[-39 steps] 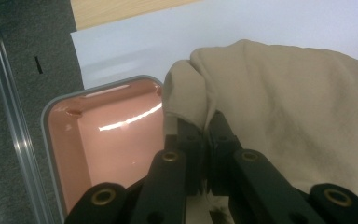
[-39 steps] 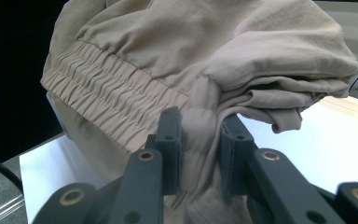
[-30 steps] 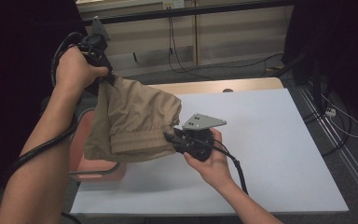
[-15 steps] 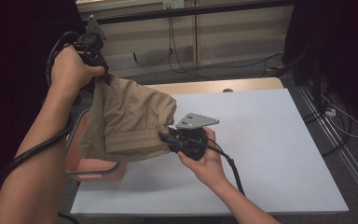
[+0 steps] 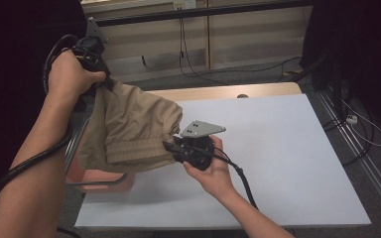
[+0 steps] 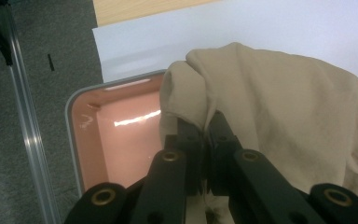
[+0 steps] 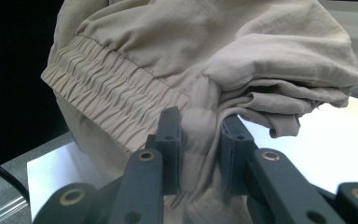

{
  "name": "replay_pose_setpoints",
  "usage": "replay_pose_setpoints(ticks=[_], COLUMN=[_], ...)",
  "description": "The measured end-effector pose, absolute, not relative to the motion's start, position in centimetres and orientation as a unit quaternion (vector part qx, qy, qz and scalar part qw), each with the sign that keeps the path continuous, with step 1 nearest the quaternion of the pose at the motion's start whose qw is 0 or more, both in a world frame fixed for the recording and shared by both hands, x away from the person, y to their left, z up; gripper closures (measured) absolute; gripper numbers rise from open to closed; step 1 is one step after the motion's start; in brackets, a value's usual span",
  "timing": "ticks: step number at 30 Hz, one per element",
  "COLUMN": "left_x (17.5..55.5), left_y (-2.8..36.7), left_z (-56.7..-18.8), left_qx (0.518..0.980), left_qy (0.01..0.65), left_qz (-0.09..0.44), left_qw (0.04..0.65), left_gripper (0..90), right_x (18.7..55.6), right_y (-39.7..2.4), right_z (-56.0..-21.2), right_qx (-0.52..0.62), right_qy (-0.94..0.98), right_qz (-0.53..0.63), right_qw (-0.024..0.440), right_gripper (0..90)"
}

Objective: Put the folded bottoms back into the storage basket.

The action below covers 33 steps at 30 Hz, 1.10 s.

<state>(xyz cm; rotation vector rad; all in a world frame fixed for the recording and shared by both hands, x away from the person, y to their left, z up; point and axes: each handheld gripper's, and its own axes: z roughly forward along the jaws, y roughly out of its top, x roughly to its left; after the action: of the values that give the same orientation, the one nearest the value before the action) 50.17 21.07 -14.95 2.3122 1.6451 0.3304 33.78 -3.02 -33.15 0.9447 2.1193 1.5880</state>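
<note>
Beige, thin cloth makes up the garment (image 5: 129,129), a pair of shorts or trousers by the ribbed elastic waistband, though the bunched folds leave that uncertain. It hangs in the air over the left edge of the table (image 5: 278,148), stretched between the two tools. No brand, label or writing can be read on the cloth, the grippers or the table.

The left gripper (image 5: 96,62) is raised high off the near left corner, and in the left gripper view its jaws are clenched tight on a pinch of the fabric's top fold (image 6: 207,135). The right gripper (image 5: 171,148) sits lower, near the middle of the table's left half, with its grey three-cornered plate (image 5: 202,129) on top; its jaws are clamped on a thick bunch of fabric just beside the waistband (image 7: 102,93).

Under the hanging cloth, a pink tub (image 6: 116,135) with a grey rim stands at the table's left edge, partly hidden by the garment in the high view. The white table top has a wooden strip (image 5: 218,92) along its far edge. Cables (image 5: 193,59) trail over the grey floor beyond, and a metal rail (image 6: 25,126) runs past the tub.
</note>
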Motion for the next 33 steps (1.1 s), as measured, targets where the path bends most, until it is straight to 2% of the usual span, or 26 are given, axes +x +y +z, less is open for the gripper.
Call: replay_pose_setpoints(ticks=[33], left_x=[50.2], left_y=[22.6], left_z=[-15.1], left_qx=[0.793], left_qy=[0.58], left_qz=[0.121], left_qw=[0.144], left_gripper=[86.5], right_x=[34.4], right_y=[-0.9], right_z=[-33.5], right_qx=[0.326], right_qy=[0.746], right_qz=[0.559], right_qw=[0.158], right_gripper=[73.1])
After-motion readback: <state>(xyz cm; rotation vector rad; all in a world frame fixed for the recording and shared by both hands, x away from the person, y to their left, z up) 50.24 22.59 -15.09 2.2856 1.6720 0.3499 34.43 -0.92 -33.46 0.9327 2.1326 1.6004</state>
